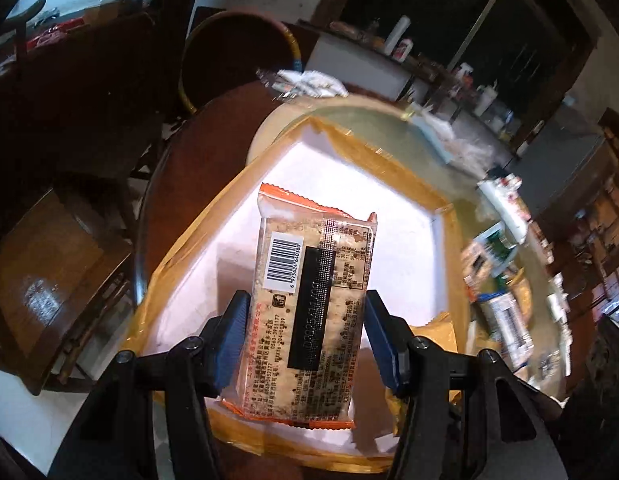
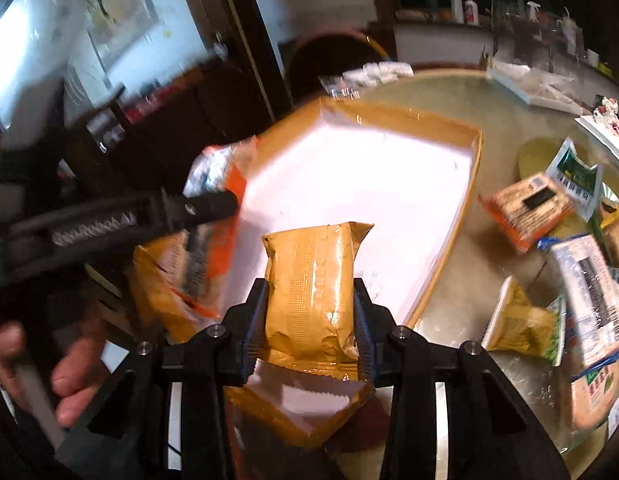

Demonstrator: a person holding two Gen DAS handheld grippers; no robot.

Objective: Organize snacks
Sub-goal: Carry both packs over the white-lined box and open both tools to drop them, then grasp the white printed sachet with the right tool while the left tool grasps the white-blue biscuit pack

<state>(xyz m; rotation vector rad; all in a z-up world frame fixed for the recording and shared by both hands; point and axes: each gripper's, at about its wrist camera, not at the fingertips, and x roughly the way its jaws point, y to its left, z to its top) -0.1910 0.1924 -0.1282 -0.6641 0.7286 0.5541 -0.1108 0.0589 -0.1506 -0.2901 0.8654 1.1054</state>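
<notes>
Your left gripper [image 1: 305, 336] points down and forward, and its two blue pads [image 1: 231, 340] squeeze a cracker packet [image 1: 309, 304] from both sides. Your right gripper [image 2: 311, 324] tilts down the same way, its jaws pinching a gold snack pack [image 2: 311, 296]. Your bare hand [image 2: 69, 376] wraps around a handle at the lower left.

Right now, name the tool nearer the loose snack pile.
Right. The right tool is over the tray's near end, beside the pile; left tool is at the tray's opposite side.
</notes>
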